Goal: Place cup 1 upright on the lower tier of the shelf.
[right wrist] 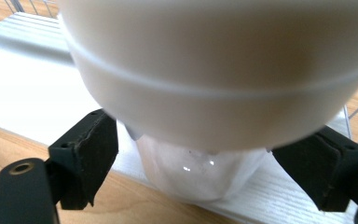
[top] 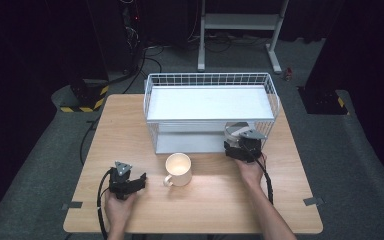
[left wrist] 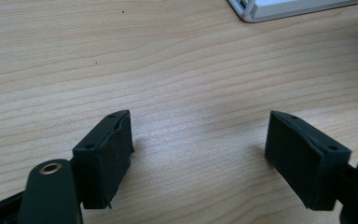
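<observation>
Surrounding everything is a dim room with a grey floor (top: 40,165), black-and-yellow striped blocks and a pale metal stand (top: 240,22) at the back. On that floor stands the light wooden worktop (top: 220,200), its grain running across and tape marking two front corners. At its far middle sits a white wire rack (top: 210,112) with two white shelves. Near the rack's front, on bare wood, stands a cream mug (top: 178,169) with its handle toward the person. The right gripper (top: 241,146) is at the lower shelf's right front; in the right gripper view a white container with a clear glossy base (right wrist: 200,172) stands on the shelf edge between its widely parted jaws, whose pads sit clear of it. The left gripper (left wrist: 198,154) rests low on the worktop at front left, jaws apart with nothing between
</observation>
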`<state>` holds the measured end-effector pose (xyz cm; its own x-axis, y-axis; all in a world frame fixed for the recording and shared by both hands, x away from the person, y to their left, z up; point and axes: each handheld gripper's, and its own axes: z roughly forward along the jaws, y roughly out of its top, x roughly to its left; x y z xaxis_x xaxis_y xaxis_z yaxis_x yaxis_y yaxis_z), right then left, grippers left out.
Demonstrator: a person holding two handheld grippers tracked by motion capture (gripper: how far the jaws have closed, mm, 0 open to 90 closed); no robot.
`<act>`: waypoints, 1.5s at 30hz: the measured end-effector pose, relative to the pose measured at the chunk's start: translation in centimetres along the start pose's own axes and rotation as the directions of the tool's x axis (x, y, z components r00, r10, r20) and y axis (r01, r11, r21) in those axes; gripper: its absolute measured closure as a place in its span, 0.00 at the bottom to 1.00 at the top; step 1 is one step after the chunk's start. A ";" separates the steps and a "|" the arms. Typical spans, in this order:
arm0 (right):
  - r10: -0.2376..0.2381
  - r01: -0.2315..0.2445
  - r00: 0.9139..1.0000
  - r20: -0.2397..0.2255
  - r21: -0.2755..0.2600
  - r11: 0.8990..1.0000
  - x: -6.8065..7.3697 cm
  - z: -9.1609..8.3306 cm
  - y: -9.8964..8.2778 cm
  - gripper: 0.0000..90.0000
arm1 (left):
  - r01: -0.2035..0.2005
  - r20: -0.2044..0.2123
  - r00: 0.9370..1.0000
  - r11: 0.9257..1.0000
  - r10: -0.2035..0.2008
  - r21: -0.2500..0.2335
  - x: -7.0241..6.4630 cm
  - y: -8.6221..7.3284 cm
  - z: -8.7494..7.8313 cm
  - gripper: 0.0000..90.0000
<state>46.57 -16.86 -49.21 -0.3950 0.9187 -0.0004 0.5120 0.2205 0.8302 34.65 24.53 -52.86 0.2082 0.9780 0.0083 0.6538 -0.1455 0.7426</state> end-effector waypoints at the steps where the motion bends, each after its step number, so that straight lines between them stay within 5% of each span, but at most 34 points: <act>1: 0.002 -0.002 1.000 0.002 0.000 1.000 0.0 -0.1 -0.1 0.18 | 0.000 0.000 1.000 1.000 0.000 0.000 0.0 0.0 0.0 0.26; 25: 0.025 -0.025 0.999 0.025 0.005 1.000 0.0 -0.2 -0.9 0.26 | -0.006 0.003 1.000 1.000 0.006 0.005 0.0 0.0 0.0 0.26; 45: 0.059 -0.060 0.997 0.054 0.014 0.998 -0.5 0.6 -1.1 0.44 | -0.005 0.004 1.000 1.000 0.005 0.005 0.0 0.0 0.0 0.26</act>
<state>46.66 -17.41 -50.42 -0.3229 0.9463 0.0185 0.5456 0.1701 0.8206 34.63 24.51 -52.84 0.2141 0.9768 0.0098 0.6561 -0.1512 0.7393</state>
